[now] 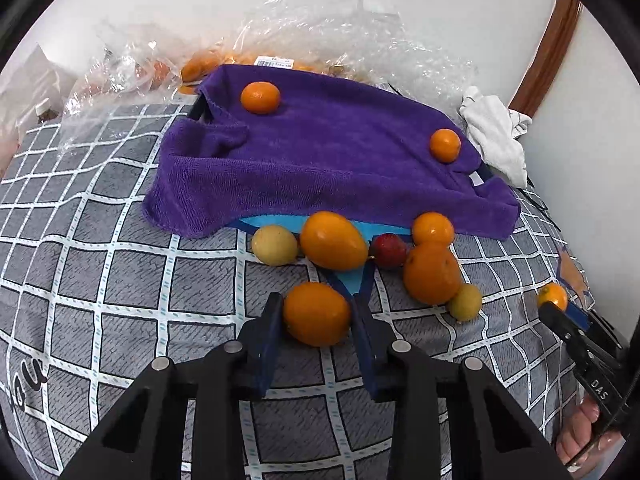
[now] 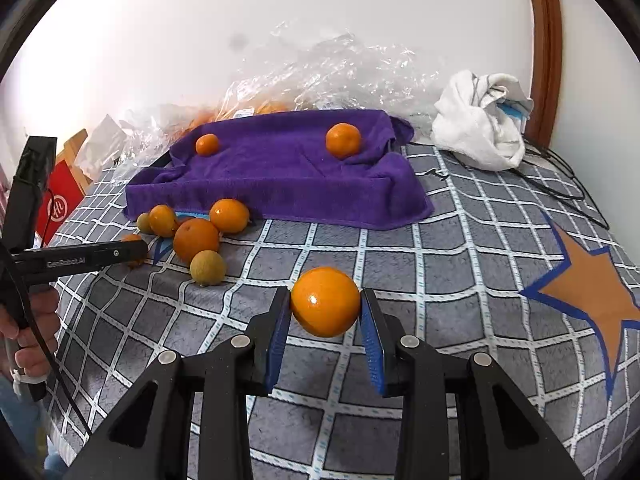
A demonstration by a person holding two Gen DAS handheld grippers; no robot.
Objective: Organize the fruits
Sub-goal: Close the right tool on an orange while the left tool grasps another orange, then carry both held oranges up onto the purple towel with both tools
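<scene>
My left gripper (image 1: 317, 310) is shut on an orange fruit (image 1: 316, 314) just above the checked bed cover. My right gripper (image 2: 325, 304) is shut on a round orange (image 2: 325, 301), held above the cover. A purple towel (image 1: 320, 152) drapes a low box and carries two small oranges (image 1: 260, 97) (image 1: 445, 145). A pile of loose fruit lies in front of it: an oval orange fruit (image 1: 333, 246), a big orange (image 1: 431, 274), a red fruit (image 1: 387, 250), two yellow-green fruits (image 1: 274, 245) (image 1: 465, 302). The pile also shows in the right wrist view (image 2: 196, 238).
Crumpled clear plastic bags (image 1: 320, 28) with more oranges lie behind the towel against the white wall. A white cloth bundle (image 2: 480, 128) sits at the back right with black cables. A red box (image 2: 60, 208) stands off the bed's left edge. An orange star (image 2: 592, 292) is printed on the cover.
</scene>
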